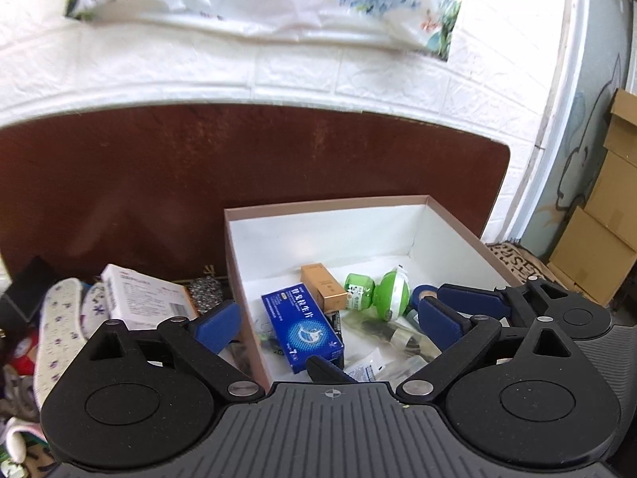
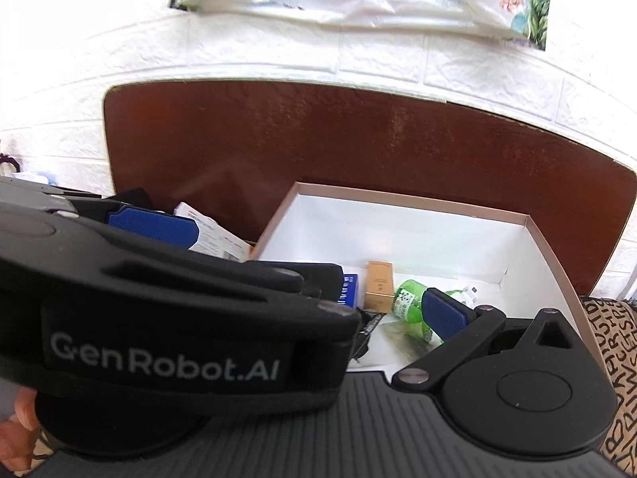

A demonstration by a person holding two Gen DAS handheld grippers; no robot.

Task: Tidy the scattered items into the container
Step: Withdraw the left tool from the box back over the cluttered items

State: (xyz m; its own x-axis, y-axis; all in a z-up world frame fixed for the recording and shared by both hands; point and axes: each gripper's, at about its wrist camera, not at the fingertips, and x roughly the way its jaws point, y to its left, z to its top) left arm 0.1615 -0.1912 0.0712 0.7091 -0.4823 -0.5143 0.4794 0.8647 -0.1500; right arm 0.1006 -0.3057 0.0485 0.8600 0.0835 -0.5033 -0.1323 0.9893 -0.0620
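**Obs 1:** Over the near left wall of the container [image 1: 418, 219], the left gripper [image 1: 330, 322] hangs with its jaws spread wide, nothing between them. One blue pad [image 1: 217, 324] sits outside the box wall, the other [image 1: 440, 320] over the interior.

**Obs 2:** Contents of the container?

**Obs 1:** Blue medicine box [image 1: 304, 324] lies flat near the left wall. Gold carton [image 1: 323, 287] lies just behind it, touching or nearly so. Green jar [image 1: 358, 291] on its side beside a green-and-white round item [image 1: 394, 292]. Clear wrapped pieces [image 1: 398, 336] and a small sachet [image 1: 364, 370] lie along the near side, partly hidden by the gripper.

**Obs 2:** Still outside?

**Obs 1:** White medicine box [image 1: 145, 292] on the brown table [image 1: 278, 159], left of the container. Beside it, a floral insole [image 1: 59, 318] and a second one [image 1: 95, 306]; a silvery chain bundle [image 1: 205, 292] between the white box and the container wall; a black box [image 1: 30, 286] at far left.

**Obs 2:** Right gripper?

**Obs 1:** Right gripper [image 2: 398, 302]: one blue pad [image 2: 444, 314] shows over the green jar [image 2: 410, 306]. The opposite finger is hidden behind the left gripper's body [image 2: 167, 318]. From the left wrist view, both its pads [image 1: 473, 298] appear apart, with nothing held. Gold carton [image 2: 380, 286] visible just left of that pad.
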